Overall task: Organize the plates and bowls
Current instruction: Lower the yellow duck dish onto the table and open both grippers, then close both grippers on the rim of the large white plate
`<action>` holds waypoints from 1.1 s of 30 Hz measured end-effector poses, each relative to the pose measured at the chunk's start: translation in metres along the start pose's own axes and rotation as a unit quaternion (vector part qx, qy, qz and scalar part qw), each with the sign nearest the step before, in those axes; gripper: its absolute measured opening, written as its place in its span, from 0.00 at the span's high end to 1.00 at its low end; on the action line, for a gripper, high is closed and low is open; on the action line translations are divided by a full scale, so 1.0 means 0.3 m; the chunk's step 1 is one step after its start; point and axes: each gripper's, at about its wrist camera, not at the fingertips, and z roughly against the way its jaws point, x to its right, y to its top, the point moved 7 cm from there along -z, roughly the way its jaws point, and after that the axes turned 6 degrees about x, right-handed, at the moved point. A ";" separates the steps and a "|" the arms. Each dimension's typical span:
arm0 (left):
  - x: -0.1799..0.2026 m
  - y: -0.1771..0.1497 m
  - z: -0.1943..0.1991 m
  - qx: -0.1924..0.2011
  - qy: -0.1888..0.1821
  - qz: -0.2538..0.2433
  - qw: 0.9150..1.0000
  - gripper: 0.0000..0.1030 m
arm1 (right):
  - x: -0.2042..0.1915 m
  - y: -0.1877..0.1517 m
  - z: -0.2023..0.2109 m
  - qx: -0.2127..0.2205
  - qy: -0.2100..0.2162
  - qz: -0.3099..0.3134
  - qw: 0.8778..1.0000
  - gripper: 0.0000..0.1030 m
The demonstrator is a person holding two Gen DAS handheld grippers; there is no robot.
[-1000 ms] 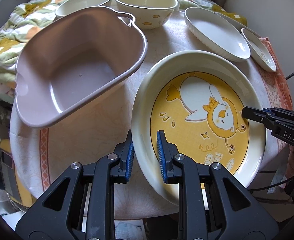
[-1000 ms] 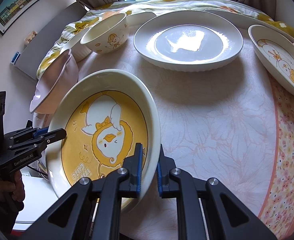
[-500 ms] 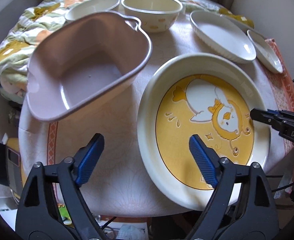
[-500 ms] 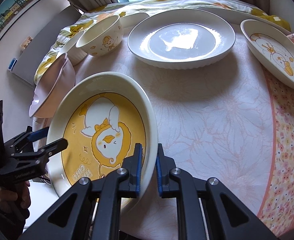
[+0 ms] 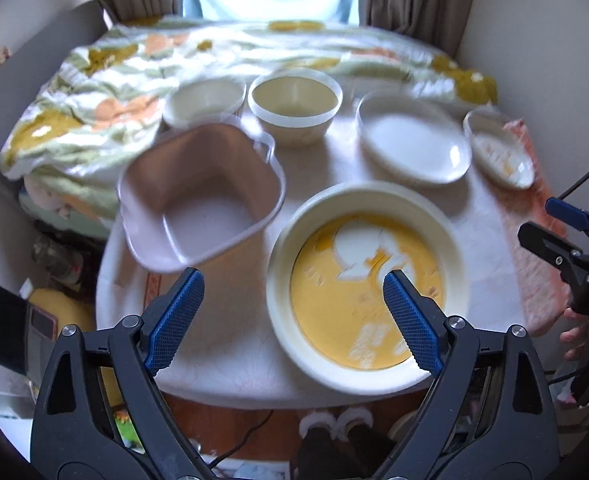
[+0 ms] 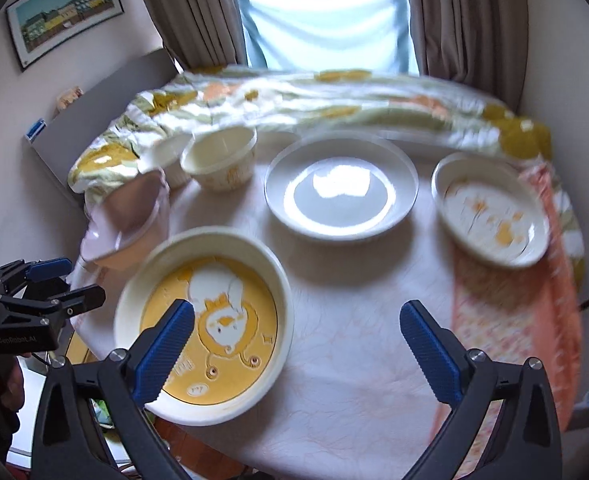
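Yellow duck plate (image 5: 368, 288) sits free at the table's near edge; left gripper (image 5: 292, 316) and right gripper (image 6: 294, 342) hover with jaws apart. Next: pick another dish, perhaps the white plate (image 6: 340, 192) beyond.

Left gripper (image 5: 290, 320) spread wide, gripping nothing; right gripper (image 6: 294, 348) likewise.

A home bedroom: rumpled floral quilt (image 6: 294, 96), curtains (image 6: 190, 8), framed picture (image 6: 64, 12).

Motion blur smears the small plate's (image 6: 490, 208) printed pattern beyond reading.
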 end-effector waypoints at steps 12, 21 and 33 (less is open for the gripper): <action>0.141 0.339 0.157 0.112 -0.058 0.006 0.992 0.00 | 0.045 0.347 0.341 0.162 -0.024 0.039 0.986 0.01; 0.215 0.347 -0.016 0.055 -0.016 0.085 0.995 0.00 | 0.275 0.437 0.103 0.026 -0.013 0.070 0.997 0.01; 0.288 0.305 -0.422 -0.032 0.018 0.195 0.980 0.03 | 0.454 0.438 -0.413 -0.110 0.118 0.115 0.980 0.06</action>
